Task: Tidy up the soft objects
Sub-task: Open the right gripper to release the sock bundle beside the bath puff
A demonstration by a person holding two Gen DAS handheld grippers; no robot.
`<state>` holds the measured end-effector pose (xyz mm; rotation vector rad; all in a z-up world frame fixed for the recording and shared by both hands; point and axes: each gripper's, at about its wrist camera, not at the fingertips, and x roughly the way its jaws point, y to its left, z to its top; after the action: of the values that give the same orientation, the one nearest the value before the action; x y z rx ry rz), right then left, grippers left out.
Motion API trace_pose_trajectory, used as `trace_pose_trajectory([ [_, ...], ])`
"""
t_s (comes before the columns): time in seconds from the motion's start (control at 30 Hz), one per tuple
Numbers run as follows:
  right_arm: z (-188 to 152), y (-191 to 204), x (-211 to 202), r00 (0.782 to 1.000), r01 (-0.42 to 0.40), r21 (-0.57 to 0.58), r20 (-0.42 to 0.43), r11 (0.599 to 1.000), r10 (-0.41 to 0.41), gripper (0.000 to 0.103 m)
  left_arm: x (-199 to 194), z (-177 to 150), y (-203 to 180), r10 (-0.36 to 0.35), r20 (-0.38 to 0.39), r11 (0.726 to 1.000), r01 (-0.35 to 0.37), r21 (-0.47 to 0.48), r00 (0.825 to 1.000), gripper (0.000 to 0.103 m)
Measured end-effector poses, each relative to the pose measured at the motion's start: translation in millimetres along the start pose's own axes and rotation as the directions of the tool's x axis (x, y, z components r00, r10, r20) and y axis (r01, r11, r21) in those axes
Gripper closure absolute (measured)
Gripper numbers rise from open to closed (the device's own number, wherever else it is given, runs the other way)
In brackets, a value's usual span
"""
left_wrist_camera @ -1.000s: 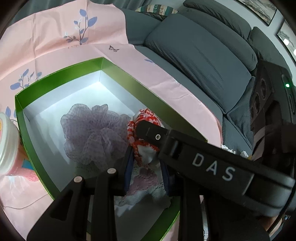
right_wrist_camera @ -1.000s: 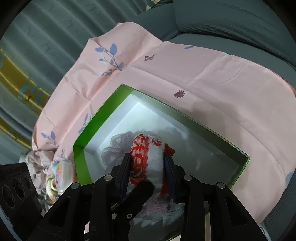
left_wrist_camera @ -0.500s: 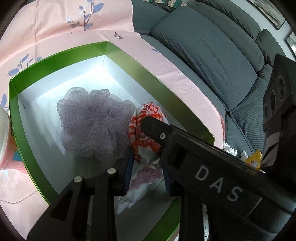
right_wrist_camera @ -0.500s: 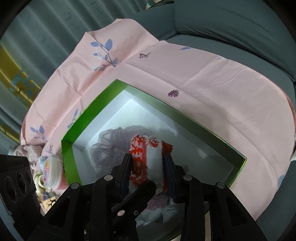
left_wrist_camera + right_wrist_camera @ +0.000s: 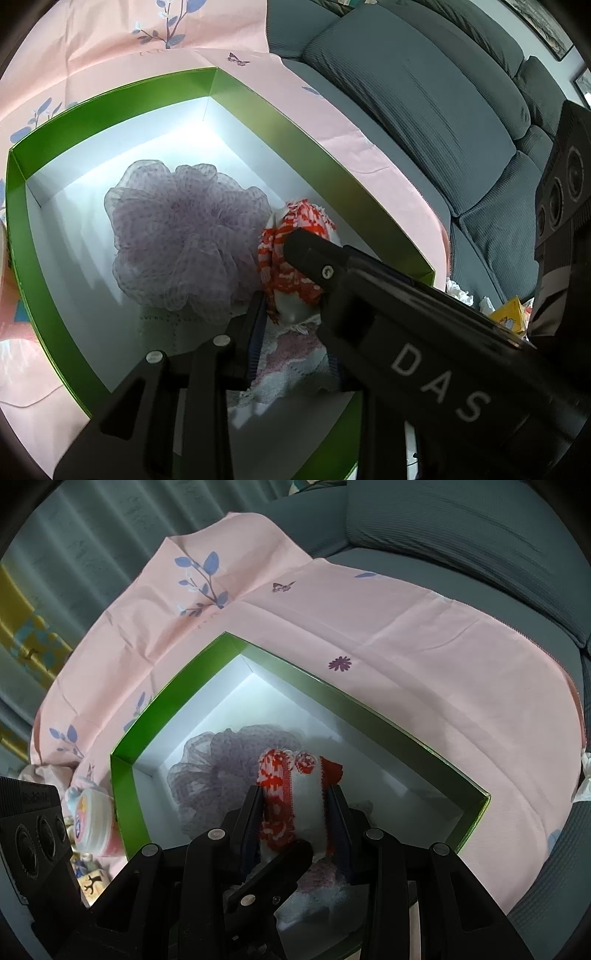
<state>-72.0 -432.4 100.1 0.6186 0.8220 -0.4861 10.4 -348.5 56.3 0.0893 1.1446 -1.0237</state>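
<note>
A green box (image 5: 122, 92) with a white inside stands on a pink sheet. In it lie a purple mesh sponge (image 5: 177, 236) and a pink and white cloth (image 5: 295, 354). My right gripper (image 5: 293, 799) is shut on a red and white knitted roll (image 5: 295, 794), held upright just above the box floor beside the sponge (image 5: 221, 753). My left gripper (image 5: 295, 332) sits right below the roll (image 5: 299, 221), its pads closed on the pink and white cloth. The right gripper's fingers (image 5: 314, 251) cross the left wrist view and hide the left gripper's right finger.
The pink floral sheet (image 5: 406, 646) covers a grey sofa (image 5: 424, 110). A white and pink jar (image 5: 92, 812) stands outside the box's left wall (image 5: 122, 775). Crumpled tissue and a yellow packet (image 5: 506, 314) lie by the sofa seat. A curtain hangs behind.
Both grippers keep their holds. The left wrist view has tilted a little, so the box fills more of it and the jar has slid off its left edge.
</note>
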Motion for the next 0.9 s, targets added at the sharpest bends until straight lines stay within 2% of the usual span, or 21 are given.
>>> trace_pose_trajectory([
  [0.2,0,1,-3,1.0,-0.001,-0.008,0.003,1.0,0.001,0.064,-4,-1,-2,0.015,0.011,1.0,-0.015,-0.006,1.0,0.074],
  [0.33,-2,1,-14,0.999,-0.02,-0.016,0.026,1.0,0.02,0.064,-16,-4,-8,0.036,0.05,0.999,-0.036,0.01,0.998,0.073],
  [0.37,-2,1,-18,0.999,-0.034,-0.018,0.036,0.999,0.035,0.063,-19,-5,-10,0.038,0.06,0.999,-0.039,0.014,0.997,0.07],
  [0.47,-5,4,-33,0.996,-0.042,-0.03,0.08,0.999,0.044,0.042,-37,-9,-15,0.066,0.101,0.997,-0.07,0.032,0.993,0.05],
  [0.5,-6,5,-37,0.995,-0.041,-0.033,0.093,0.999,0.044,0.037,-42,-11,-15,0.072,0.116,0.996,-0.077,0.035,0.991,0.046],
  [0.57,-8,8,-46,0.991,-0.054,-0.04,0.117,0.998,0.059,0.035,-56,-15,-15,0.074,0.143,0.996,-0.081,0.043,0.987,0.042],
  [0.63,-9,12,-53,0.988,-0.061,-0.055,0.135,0.997,0.068,0.026,-71,-21,-14,0.091,0.173,0.994,-0.1,0.043,0.981,0.035],
  [0.7,-13,19,-62,0.984,-0.065,-0.075,0.161,0.995,0.077,0.022,-89,-28,-11,0.102,0.216,0.993,-0.113,0.037,0.971,0.025],
  [0.8,-17,29,-69,0.979,-0.083,-0.105,0.176,0.991,0.101,0.02,-109,-38,-7,0.115,0.261,0.992,-0.124,0.017,0.958,0.018],
  [0.9,-24,44,-76,0.976,-0.091,-0.149,0.185,0.985,0.118,0.019,-133,-53,1,0.159,0.323,0.986,-0.166,-0.006,0.933,0.014],
])
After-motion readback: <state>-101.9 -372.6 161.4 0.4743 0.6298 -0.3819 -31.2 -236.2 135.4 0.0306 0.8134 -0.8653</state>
